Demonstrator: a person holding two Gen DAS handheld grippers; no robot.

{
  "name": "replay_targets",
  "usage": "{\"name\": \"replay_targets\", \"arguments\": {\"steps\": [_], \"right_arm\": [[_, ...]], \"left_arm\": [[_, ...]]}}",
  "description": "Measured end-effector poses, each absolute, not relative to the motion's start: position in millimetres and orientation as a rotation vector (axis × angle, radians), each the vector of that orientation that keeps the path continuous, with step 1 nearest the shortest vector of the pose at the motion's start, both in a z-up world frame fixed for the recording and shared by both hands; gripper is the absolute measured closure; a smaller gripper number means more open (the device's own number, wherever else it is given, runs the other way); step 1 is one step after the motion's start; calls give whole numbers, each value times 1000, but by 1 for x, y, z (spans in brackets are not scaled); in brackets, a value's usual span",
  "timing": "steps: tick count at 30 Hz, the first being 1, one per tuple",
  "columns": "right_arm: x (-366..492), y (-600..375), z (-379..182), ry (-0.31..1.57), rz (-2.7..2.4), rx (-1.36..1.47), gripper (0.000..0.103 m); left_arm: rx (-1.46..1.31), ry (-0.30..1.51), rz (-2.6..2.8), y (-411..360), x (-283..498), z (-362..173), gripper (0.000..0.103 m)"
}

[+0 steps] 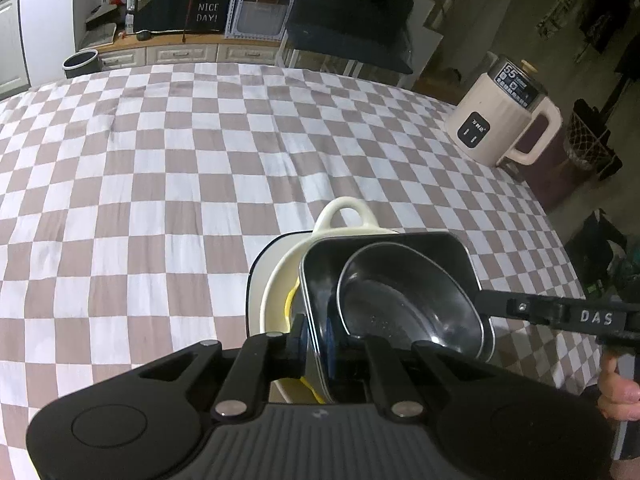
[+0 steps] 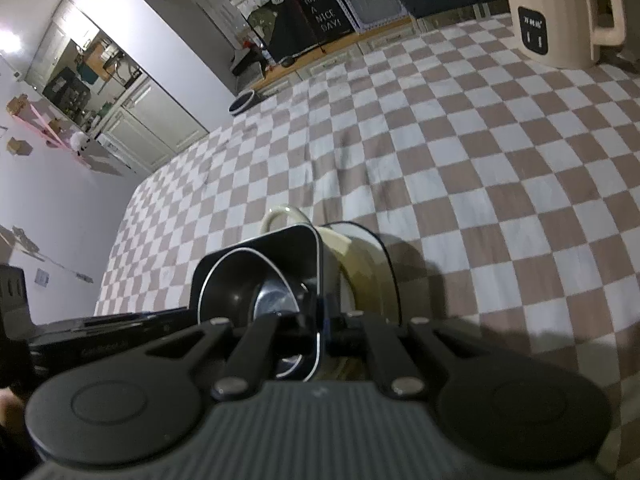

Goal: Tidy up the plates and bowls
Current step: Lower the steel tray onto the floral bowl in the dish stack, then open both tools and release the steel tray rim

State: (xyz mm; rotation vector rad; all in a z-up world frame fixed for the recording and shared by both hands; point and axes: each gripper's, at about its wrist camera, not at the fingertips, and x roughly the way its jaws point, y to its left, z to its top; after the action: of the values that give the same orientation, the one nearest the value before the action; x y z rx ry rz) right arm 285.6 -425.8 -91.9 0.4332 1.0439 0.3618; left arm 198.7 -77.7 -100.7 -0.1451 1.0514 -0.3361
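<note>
A black square dish (image 1: 400,244) (image 2: 288,240) holds a round dark bowl (image 1: 400,304) (image 2: 256,276). My left gripper (image 1: 316,340) is shut on the dish's left rim, which sits between blue pads. My right gripper (image 2: 320,320) is shut on the opposite rim; its finger (image 1: 480,298) shows in the left wrist view. Beneath are a cream dish with a loop handle (image 1: 344,216) (image 2: 280,216), something yellow (image 1: 290,300), and a white plate with a dark rim (image 1: 264,264) (image 2: 376,248). I cannot tell whether the black dish rests on the cream one.
A brown-and-white checked cloth (image 1: 160,160) covers the table. A cream appliance with a handle (image 1: 492,120) (image 2: 560,12) stands at the far right. A dark bin (image 1: 82,64) sits beyond the far edge. A person's fingers (image 1: 616,388) hold the right gripper.
</note>
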Motion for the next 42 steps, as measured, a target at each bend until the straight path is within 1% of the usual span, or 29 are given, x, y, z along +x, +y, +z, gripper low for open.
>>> {"name": "replay_targets", "arguments": {"steps": [20,22,26,29,32,34,35,36,37,38,39,40,42], "right_arm": [[285,-423,-94,1080,345,419,97],[285,-422,-95,1091,341,416,96],[285,-423,-92,1094,328,406,92],[282,-425,-85,1077,322,397,92],[278,-428,-79,1056,314,382,92],[274,-428,-74,1039,307,361,91],[272,-427,-72,1026,302,348,89],[270,-426,-68,1013,299,334,84],[268,-426,-67,1002,296,323,82],[266,-426,-64,991,294,310,78],[264,-425,-61,975,290,298,72],[262,-424,-58,960,286,286,68],[257,-422,-50,930,280,259,52]], "left_arm": [[-143,1055,-346,-77,198,-101,94],[-144,1051,-346,-77,198,-100,93],[-146,1035,-348,-74,198,-97,90],[-151,1024,-348,-72,197,-92,83],[-146,1015,-345,-70,193,-89,80],[-149,1006,-340,-67,189,-85,72],[-152,998,-335,-65,187,-82,65],[-155,987,-328,-63,185,-79,61],[-155,977,-321,-61,183,-76,61],[-153,966,-313,-59,180,-71,59],[-153,951,-304,-57,177,-67,55],[-157,938,-296,-55,175,-62,52],[-171,913,-288,-52,168,-53,39]]}}
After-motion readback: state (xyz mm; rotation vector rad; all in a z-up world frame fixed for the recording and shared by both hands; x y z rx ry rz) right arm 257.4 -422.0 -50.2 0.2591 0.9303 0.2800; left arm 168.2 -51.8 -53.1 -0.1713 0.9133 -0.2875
